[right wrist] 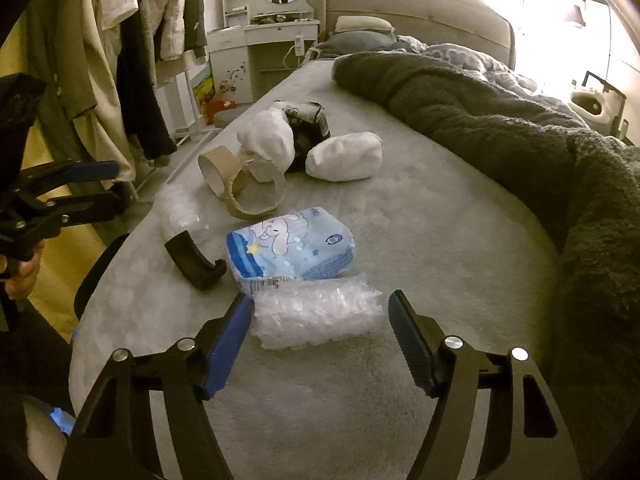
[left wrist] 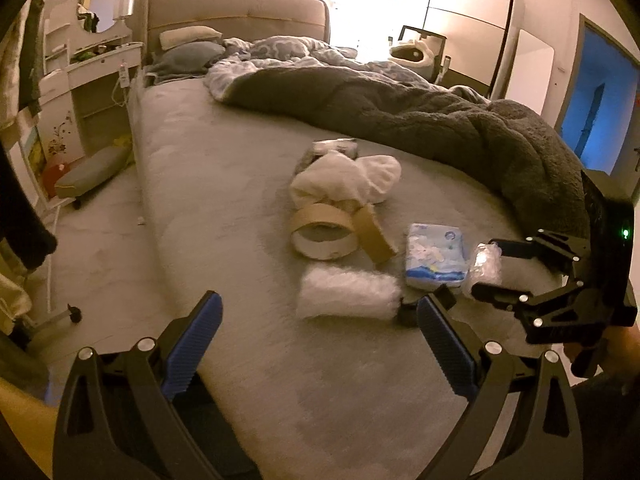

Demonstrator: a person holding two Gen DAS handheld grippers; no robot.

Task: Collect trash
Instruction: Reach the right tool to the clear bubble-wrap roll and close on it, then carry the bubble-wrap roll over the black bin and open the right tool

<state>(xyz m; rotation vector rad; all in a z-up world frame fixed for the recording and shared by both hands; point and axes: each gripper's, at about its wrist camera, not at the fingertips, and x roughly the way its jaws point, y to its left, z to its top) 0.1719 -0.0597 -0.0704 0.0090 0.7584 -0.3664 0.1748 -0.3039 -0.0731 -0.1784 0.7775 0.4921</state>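
Trash lies on the grey bed [left wrist: 240, 184]. A bubble-wrap roll [right wrist: 316, 316] sits between the open fingers of my right gripper [right wrist: 320, 316], which also shows in the left wrist view [left wrist: 486, 272]. My left gripper [left wrist: 320, 312] is open and empty just short of a second bubble-wrap roll [left wrist: 348, 294], seen at the bed's edge in the right wrist view [right wrist: 178, 210]. Between the rolls lie a blue tissue pack [right wrist: 292, 246], a black plastic clip [right wrist: 194, 262], two cardboard tape cores [left wrist: 324, 234] and white wadding [left wrist: 348, 178].
A bunched dark blanket [left wrist: 440, 120] covers the bed's far right side [right wrist: 520, 128]. A dressing table with mirror [left wrist: 96, 64] and a footstool [left wrist: 92, 172] stand left of the bed. Clothes hang on a rack [right wrist: 132, 52] beside it.
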